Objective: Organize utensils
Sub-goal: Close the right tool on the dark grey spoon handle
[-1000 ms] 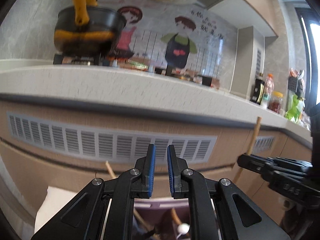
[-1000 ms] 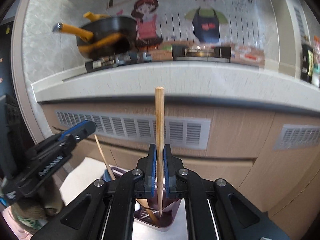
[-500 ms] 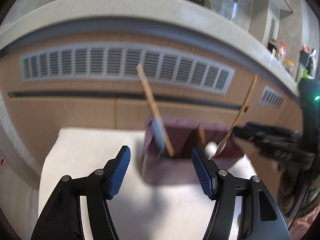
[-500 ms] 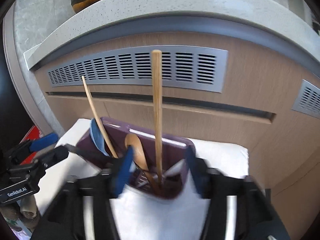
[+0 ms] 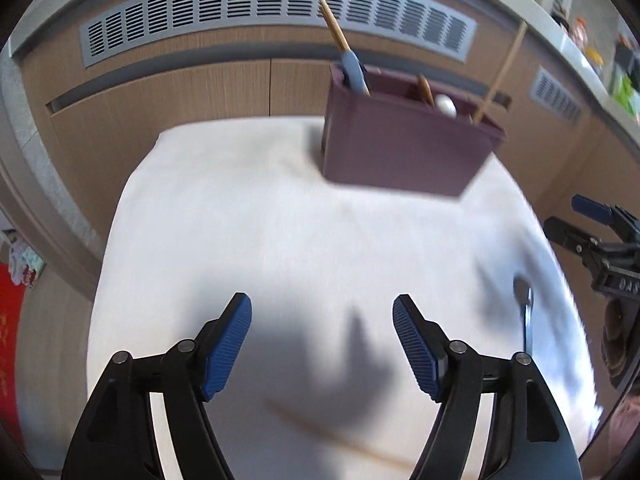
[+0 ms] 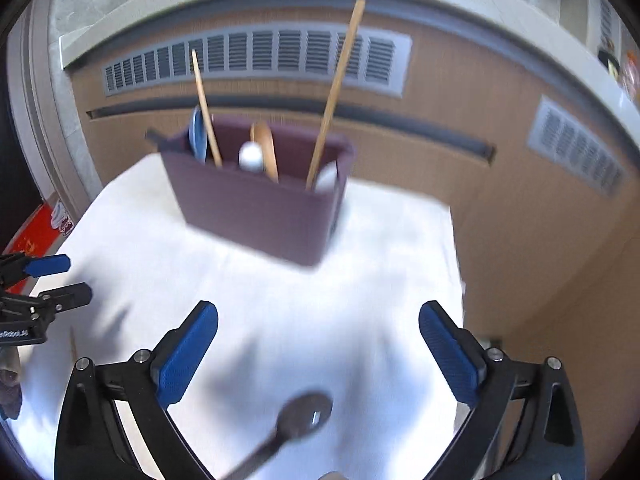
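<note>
Here, in the left wrist view, my left gripper [image 5: 322,344] stands wide apart and holds nothing, hovering over the white cloth [image 5: 240,220]. The purple holder [image 5: 404,148] sits at the far end of the cloth, near the cabinet front, with a chopstick [image 5: 334,24] and a blue spoon [image 5: 354,74] in its left compartment, a wooden spoon [image 5: 425,88] and a white spoon [image 5: 445,105] in the middle, and a second chopstick [image 5: 502,68] at its right end. A metal spoon [image 5: 524,312] lies on the cloth to the right; a faint stick, possibly another chopstick [image 5: 340,436], lies low between my fingers, too blurred to be sure. My right gripper [image 5: 576,224] shows at the right edge.

In the right wrist view, my right gripper [image 6: 318,352] is likewise spread wide and empty. The metal spoon [image 6: 304,412] lies on the cloth [image 6: 140,240] just below and between its fingers, bowl towards the holder [image 6: 260,204]. The right-hand chopstick [image 6: 338,88] leans outward.

Risks, as I judge them: the spoon lies flat on soft cloth, so my pads may pinch fabric with it and drag the cloth, and the holder upon it. The thin, smooth handle may also pivot or slip in the grip. On delivery, the tall leaning chopsticks could be struck and knocked out, or the light holder tipped.
</note>
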Available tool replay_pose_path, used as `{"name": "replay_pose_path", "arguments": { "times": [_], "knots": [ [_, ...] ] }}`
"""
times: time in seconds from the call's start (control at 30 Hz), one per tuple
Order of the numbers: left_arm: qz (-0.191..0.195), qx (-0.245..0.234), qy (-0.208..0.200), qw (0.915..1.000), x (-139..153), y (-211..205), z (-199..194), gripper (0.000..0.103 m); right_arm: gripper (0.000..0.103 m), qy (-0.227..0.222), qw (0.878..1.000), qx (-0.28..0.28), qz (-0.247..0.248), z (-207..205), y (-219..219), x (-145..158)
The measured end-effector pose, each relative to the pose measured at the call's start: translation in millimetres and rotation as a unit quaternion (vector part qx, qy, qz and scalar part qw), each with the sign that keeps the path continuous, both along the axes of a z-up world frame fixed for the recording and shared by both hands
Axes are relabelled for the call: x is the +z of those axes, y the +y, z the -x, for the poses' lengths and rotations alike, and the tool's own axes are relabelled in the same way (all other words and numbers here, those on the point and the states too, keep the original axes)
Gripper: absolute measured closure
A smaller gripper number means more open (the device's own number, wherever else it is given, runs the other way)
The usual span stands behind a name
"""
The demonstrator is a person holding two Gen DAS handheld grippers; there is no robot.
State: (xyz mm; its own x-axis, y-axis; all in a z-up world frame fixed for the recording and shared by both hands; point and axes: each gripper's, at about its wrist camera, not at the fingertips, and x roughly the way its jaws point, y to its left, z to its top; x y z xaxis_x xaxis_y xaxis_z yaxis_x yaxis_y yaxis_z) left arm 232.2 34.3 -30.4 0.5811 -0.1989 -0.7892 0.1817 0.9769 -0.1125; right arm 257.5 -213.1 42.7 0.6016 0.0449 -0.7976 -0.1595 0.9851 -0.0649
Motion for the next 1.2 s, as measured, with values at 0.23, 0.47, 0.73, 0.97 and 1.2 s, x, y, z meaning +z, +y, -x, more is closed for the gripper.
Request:
{"name": "replay_pose_path", "arguments": {
  "times": [0.23,0.47,0.73,0.97,1.2],
  "knots": [
    [-0.038,-0.07,0.023,0.9966,-10.2,-15.8,60.6,0.024,0.021,0.064,0.997,-0.035,-0.04,29.6,-12.5,-41.7],
    [-0.079,-0.147,0.049,0.9848,-19.3,-39.3,93.1,0.024,0.049,0.084,0.996,-0.027,-0.018,30.1,-0.2,-66.6],
    [-0.11,-0.237,0.062,0.9631,-24.8,-64.5,115.1,0.024,0.083,0.084,0.996,-0.007,-0.017,45.3,-14.1,-59.0],
    [-0.156,-0.228,0.048,0.9598,-34.5,-86.4,89.3,0.024,0.082,0.085,0.996,-0.007,-0.025,56.7,-24.2,-57.9],
    [-0.182,-0.179,0.015,0.9667,-33.2,-90.7,38.2,0.024,0.082,0.087,0.996,-0.004,-0.034,57.0,-24.6,-58.1]
  ]
}}
